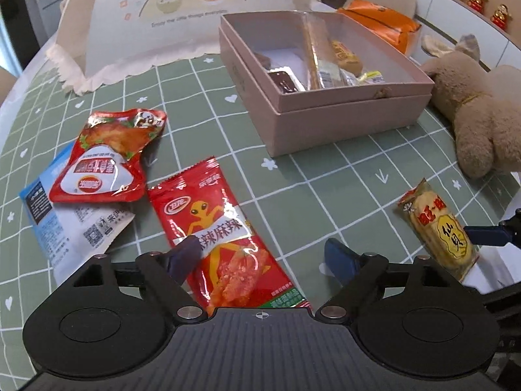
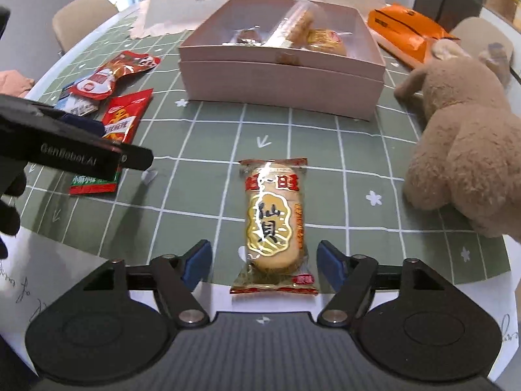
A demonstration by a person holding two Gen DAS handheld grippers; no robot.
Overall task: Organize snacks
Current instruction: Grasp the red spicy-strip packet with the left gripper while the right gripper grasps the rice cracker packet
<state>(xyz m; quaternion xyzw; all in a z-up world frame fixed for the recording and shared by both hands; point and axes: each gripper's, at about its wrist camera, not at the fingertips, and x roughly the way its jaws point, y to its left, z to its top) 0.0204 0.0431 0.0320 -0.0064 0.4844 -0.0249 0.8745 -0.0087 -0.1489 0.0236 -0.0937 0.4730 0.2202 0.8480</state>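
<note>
Snacks lie loose at six o'clock of the pink box (image 2: 280,78). Our right gripper (image 2: 263,260) spreads around the rice cracker (image 2: 273,224); our left gripper (image 1: 260,257) gapes over the red packet (image 1: 224,241). Next: clamp, then carry both boxward.

Four snack packets lie loose on the table (image 1: 309,176): two red ones (image 1: 107,159) (image 1: 228,244), one blue-and-white (image 1: 65,228) and one rice cracker (image 2: 275,224). One pink box (image 1: 325,120) holds several more packets, too overlapped to count. One plush toy (image 2: 462,150), one orange pack (image 1: 381,22) and one food cover (image 1: 156,16) complete the set.
</note>
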